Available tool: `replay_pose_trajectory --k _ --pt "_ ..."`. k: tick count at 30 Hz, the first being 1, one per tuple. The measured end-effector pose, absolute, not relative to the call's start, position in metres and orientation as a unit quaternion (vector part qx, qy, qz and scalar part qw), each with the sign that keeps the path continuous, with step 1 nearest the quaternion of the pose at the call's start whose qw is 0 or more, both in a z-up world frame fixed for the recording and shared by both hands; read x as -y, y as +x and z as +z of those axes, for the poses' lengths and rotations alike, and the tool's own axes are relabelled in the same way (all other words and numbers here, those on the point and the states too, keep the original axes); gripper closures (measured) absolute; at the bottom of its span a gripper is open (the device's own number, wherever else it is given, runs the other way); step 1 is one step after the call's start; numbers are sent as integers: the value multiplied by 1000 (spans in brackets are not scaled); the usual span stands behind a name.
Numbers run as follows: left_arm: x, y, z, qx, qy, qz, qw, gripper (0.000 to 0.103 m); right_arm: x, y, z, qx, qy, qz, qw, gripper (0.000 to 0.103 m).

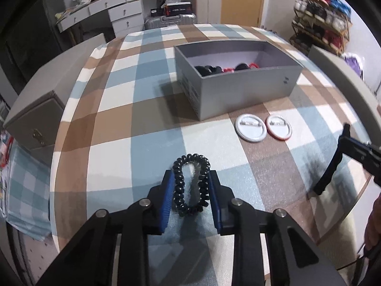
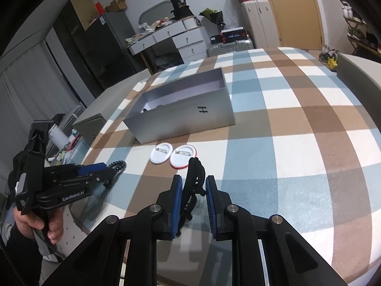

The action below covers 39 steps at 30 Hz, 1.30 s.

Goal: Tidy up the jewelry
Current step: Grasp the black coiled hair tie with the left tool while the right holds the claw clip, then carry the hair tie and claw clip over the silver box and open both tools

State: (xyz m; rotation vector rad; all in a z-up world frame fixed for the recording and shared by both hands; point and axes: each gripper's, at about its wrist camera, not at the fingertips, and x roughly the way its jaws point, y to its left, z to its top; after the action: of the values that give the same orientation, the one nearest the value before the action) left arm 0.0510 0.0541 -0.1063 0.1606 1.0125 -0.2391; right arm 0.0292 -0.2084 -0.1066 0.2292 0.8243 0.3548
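left gripper (image 1: pixel 191 190): fingers clamp black coil hair tie (image 1: pixel 191 183) | right gripper (image 2: pixel 194 200): fingers narrow around black band (image 2: pixel 195 178), contact unclear | grey box (image 1: pixel 247 95) beyond

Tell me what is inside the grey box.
In the left wrist view, the grey box holds a heap of black and red items against its near wall. That wall covers their lower parts; what they are cannot be told.

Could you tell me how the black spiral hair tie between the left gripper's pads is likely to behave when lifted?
The spiral hair tie looks like springy coiled plastic squeezed into an oval between the left gripper, so it probably flexes rather than staying rigid. Being thin and hollow, it's likely light. Its glossy beads might slip against the pads.
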Motion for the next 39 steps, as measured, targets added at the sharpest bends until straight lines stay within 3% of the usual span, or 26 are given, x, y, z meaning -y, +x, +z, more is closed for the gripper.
replay_pose_trajectory --k 1,3,12,21,24,29,32,34,38,39 --pt "-56 52 -106 -483 74 -112 865 81 208 29 -106 -398 109 172 895 84" --pt "-57 51 -106 -484 74 -109 865 99 206 29 -106 -398 108 175 894 84" --pt "-72 52 -109 -498 6 -135 857 98 201 33 -109 -400 108 181 892 84" --pt "-63 54 -110 -500 35 -140 854 98 203 33 -111 -401 111 180 891 84" --pt "-63 59 -115 -521 35 -129 843 95 204 33 -111 -402 113 180 891 84" --pt "-56 61 -121 -525 53 -142 838 79 205 33 -111 -402 115 182 890 84" --pt "-44 59 -121 -522 98 -132 837 78 205 31 -110 -400 115 186 890 84" --pt "-39 59 -120 -524 118 -126 834 79 205 30 -110 -398 115 188 890 84" --pt "-39 63 -119 -540 121 -151 819 97 208 30 -108 -396 118 188 891 84" --pt "-37 64 -120 -541 130 -149 818 97 209 30 -108 -395 119 188 892 84"
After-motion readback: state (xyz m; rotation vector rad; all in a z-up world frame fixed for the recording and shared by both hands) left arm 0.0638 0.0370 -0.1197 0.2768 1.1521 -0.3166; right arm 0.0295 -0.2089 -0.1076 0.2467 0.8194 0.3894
